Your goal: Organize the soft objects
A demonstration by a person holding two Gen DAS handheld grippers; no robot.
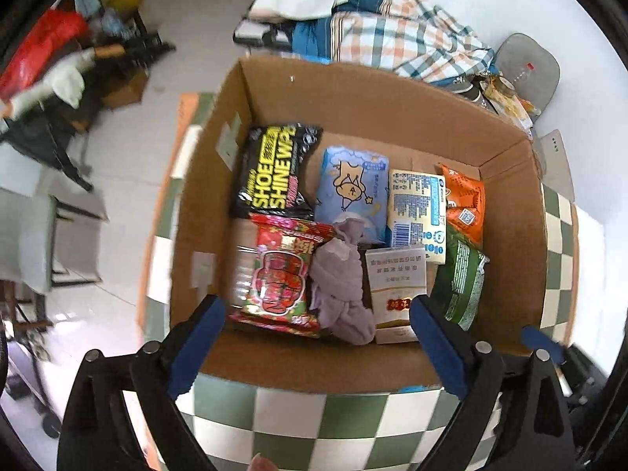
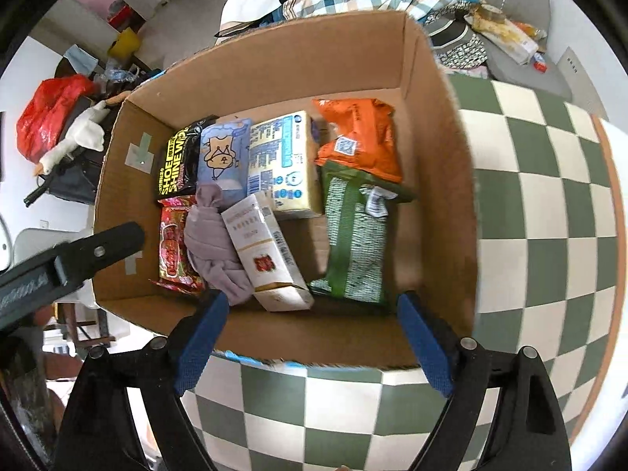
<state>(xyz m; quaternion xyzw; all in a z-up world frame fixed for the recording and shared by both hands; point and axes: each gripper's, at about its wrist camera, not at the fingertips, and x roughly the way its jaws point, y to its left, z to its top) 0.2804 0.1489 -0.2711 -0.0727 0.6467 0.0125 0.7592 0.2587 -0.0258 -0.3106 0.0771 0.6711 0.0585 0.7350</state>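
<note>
We look down into one open cardboard box (image 1: 353, 98) standing on a green-and-white checked cloth (image 1: 314, 424), and we count eight things inside it. Along the far side lie four packs in a row: one black wipes pack (image 1: 274, 172), one blue pack (image 1: 353, 188) with a cartoon figure, one pale yellow pack (image 1: 418, 212) and one orange pack (image 1: 465, 204). Nearer us lie four more: one red snack bag (image 1: 278, 278), one knotted grey-lilac cloth (image 1: 341, 286), one white carton (image 1: 396, 294) and one green pack (image 1: 463, 278). The cloth sits between the red bag and the carton, touching both, and its top end overlaps the blue pack. In the right view the carton (image 2: 271, 255) lies tilted, leaning against the cloth (image 2: 216, 243), with bare box floor between it and the green pack (image 2: 353, 243). Our left gripper (image 1: 318, 329) hangs over the near edge of the box with its jaws spread wide and nothing between them. Our right gripper (image 2: 314, 325) hovers over the same edge, jaws just as wide apart, holding nothing. Beyond the box we see one heap of checked bedding (image 1: 400, 35) and one red plastic bag (image 1: 39, 51).
</note>
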